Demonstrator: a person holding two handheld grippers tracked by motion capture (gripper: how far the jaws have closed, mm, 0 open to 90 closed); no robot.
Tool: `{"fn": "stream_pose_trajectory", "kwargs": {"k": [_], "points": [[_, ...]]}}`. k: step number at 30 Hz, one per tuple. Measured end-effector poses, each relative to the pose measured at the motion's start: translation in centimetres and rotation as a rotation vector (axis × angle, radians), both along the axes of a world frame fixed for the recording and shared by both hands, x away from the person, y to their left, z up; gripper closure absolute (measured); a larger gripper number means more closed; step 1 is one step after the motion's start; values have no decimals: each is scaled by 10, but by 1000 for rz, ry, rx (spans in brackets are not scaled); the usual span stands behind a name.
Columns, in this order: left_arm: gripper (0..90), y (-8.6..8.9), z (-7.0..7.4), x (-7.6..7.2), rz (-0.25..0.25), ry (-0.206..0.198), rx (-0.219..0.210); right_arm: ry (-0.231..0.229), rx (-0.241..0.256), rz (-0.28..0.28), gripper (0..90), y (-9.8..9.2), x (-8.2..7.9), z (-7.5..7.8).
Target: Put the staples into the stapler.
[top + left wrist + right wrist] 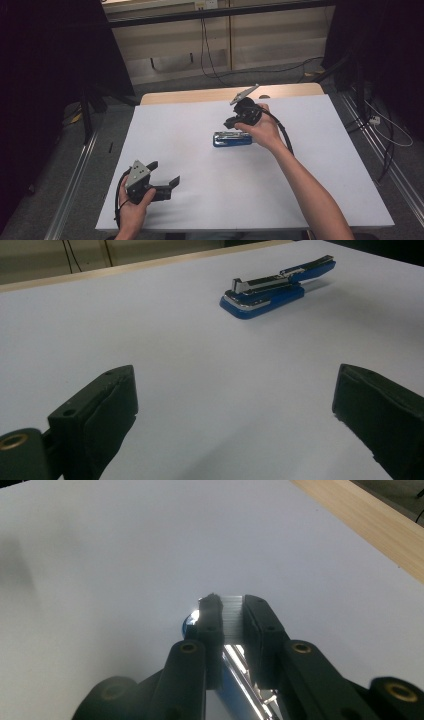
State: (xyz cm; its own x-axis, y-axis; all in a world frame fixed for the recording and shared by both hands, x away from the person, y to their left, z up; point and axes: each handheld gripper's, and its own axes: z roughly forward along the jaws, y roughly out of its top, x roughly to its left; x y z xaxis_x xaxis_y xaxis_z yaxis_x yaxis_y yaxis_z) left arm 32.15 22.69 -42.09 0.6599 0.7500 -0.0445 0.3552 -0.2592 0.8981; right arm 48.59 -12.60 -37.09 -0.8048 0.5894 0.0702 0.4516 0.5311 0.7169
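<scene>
up top, right gripper (231, 611) fingers seemingly pinch staple strip above blue stapler (232, 139); left gripper (164, 175) fingers wide.

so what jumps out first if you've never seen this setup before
The blue stapler lies near the middle of the white table, its top arm swung open. The right tool hangs just above it, jaws closed on a silvery strip of staples. Near the table's front left corner the left tool sits apart, jaws wide open and pointing toward the stapler.
</scene>
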Motion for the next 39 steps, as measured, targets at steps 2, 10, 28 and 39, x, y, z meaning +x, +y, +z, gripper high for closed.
{"fn": "stream_pose_trajectory", "kwargs": {"k": [2,10,28,39], "points": [[47,0,0,0,-2,1,-1,4,-2,0,787,2,1,-1],[47,0,0,0,3,3,-2,8,-18,2,787,6,10,0],[47,-1,-1,0,-4,6,-3,17,-22,34,787,9,18,-4],[47,0,0,0,-5,4,-3,13,-10,85,787,14,21,-5]]}}
